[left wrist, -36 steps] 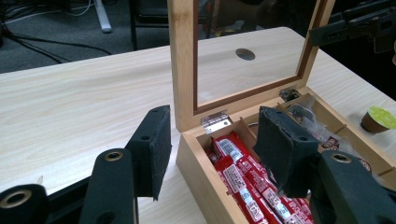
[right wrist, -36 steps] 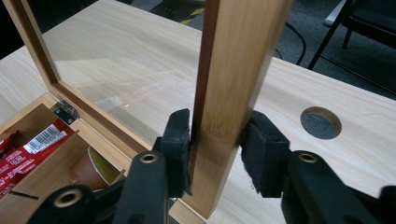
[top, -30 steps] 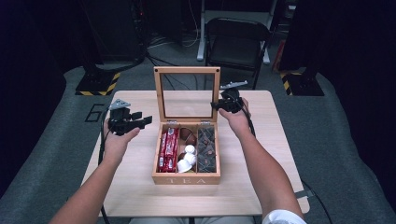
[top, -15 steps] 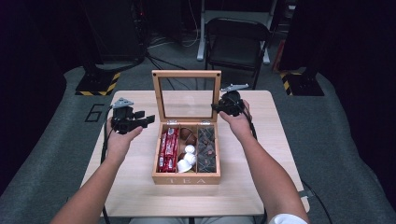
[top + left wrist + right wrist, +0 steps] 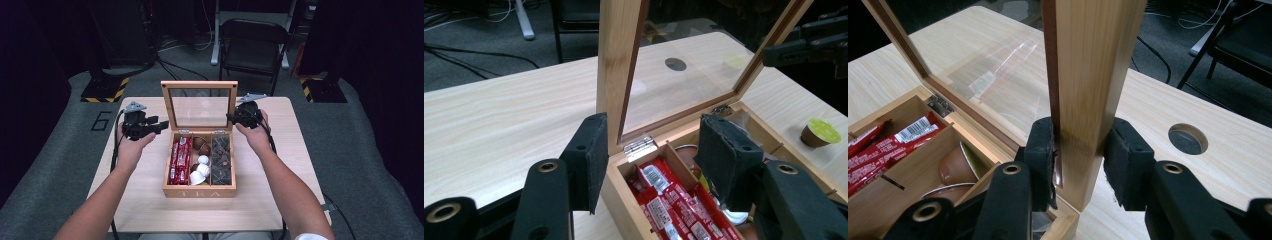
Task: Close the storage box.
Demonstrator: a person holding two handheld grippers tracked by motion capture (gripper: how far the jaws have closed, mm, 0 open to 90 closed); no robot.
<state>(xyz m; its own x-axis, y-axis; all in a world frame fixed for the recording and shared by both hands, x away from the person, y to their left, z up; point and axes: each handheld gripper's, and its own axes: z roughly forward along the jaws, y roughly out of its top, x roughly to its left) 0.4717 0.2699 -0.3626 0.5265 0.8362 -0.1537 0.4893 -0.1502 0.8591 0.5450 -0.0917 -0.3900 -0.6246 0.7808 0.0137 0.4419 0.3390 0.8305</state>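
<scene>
The wooden tea box (image 5: 199,192) sits mid-table with "TEA" on its front wall, and its glass-paned lid (image 5: 199,106) stands upright on two metal hinges. Inside are three compartments: red packets (image 5: 179,160) on the left, brown and white capsules (image 5: 200,161) in the middle, dark sachets (image 5: 220,159) on the right.

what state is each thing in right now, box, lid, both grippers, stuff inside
tea box: open, upright on the table
lid: raised, standing about upright
right gripper: shut on the lid's side frame
left gripper: open, jaws apart at the box's left rear corner, holding nothing
red packets: lying in the left compartment
green-topped capsule: upright on the table
</scene>
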